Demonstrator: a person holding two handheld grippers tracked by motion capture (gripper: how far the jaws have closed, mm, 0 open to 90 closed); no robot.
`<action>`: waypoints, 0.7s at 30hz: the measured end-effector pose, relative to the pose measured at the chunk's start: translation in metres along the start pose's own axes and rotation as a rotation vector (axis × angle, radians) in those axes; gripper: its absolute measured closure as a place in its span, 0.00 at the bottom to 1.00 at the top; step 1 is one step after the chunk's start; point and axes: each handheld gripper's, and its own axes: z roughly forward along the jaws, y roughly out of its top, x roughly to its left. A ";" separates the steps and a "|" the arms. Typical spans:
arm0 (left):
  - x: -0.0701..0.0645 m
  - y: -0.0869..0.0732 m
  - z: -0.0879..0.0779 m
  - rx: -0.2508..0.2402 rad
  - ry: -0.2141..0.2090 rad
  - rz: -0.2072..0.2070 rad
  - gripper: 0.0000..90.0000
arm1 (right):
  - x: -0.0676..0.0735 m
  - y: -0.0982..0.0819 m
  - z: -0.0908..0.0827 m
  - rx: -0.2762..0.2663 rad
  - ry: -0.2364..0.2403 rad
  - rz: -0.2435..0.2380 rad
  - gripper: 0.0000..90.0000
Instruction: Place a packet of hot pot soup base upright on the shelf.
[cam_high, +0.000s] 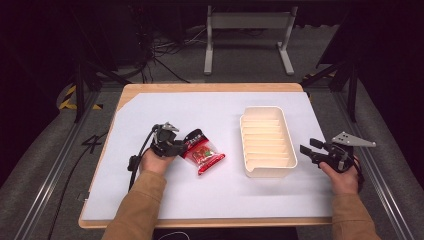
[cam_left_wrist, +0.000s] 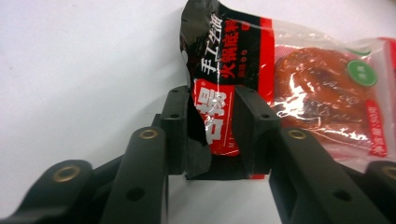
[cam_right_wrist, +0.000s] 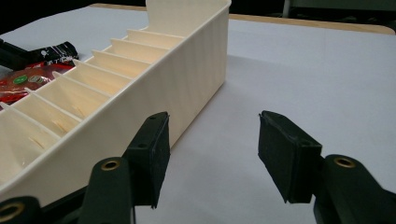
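desk (cam_high: 150, 200): white sheet over wood, dark room behind | left gripper (cam_high: 176, 145): fingers (cam_left_wrist: 175, 126) clamped on black end of red sauce packet (cam_high: 202, 152), packet lying left of cream slotted tray (cam_high: 267, 141) | right gripper (cam_high: 306, 151): fingers wide apart, empty, just right of tray

Tan sleeves (cam_high: 142, 200) down to the wrists. Black left gripper (cam_high: 181, 145) with a black cable (cam_high: 141, 152) trailing, brass-ringed holes along the jaws. Black right gripper (cam_high: 307, 152) topped by a grey three-cornered plate (cam_high: 352, 139), seemingly metal.
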 end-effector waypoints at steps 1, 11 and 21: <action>-0.001 0.000 0.000 0.006 0.014 0.012 0.80 | 0.000 0.000 0.000 -0.001 -0.001 -0.002 0.48; -0.007 0.001 -0.001 0.013 0.086 0.063 0.98 | 0.000 0.000 0.000 -0.001 0.001 -0.007 0.48; -0.005 0.010 -0.021 -0.036 0.010 0.046 0.98 | -0.003 0.000 -0.001 -0.005 -0.002 0.000 0.48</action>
